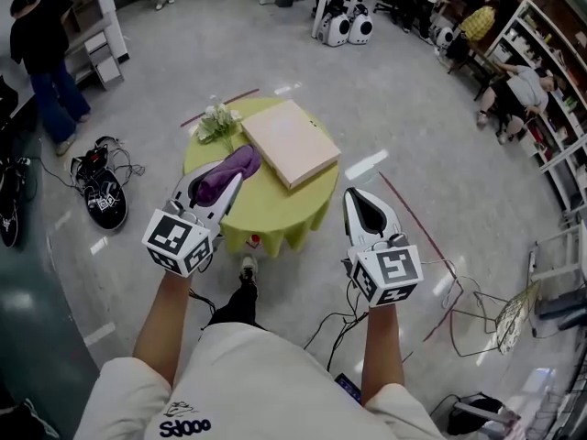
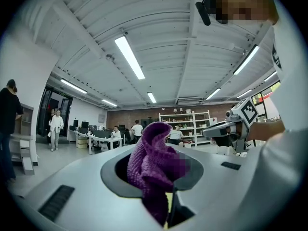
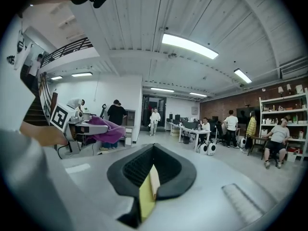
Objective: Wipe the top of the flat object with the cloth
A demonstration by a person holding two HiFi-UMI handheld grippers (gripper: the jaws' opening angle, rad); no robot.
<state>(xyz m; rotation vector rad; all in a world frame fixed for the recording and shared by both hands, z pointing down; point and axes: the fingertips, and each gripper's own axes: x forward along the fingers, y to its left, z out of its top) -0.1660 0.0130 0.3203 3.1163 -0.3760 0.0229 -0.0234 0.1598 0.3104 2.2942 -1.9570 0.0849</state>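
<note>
Short of the pale pink flat box (image 1: 289, 142), the left gripper (image 1: 223, 183) pinches a purple knitted cloth (image 1: 231, 168) for wiping; the right gripper (image 3: 149, 181) is pressed together, empty.

The only lettering that can be read is a dark print (image 1: 184, 424) on the person's white shirt (image 1: 248, 374), at 6 o'clock in the head view. It looks like "SJ000", though the last characters may be letters. A small scribbled logo sits above it, too small to make out. The left cube (image 1: 179, 239) on the left gripper (image 1: 229, 183), at 8 o'clock, and the right cube (image 1: 390, 276) on the right gripper (image 1: 360, 204), at 4 o'clock, carry black-and-white square markers; these are patterns, not letters. In the left gripper view, a dark print on the shirt at 2 o'clock is cut off and unreadable.
</note>
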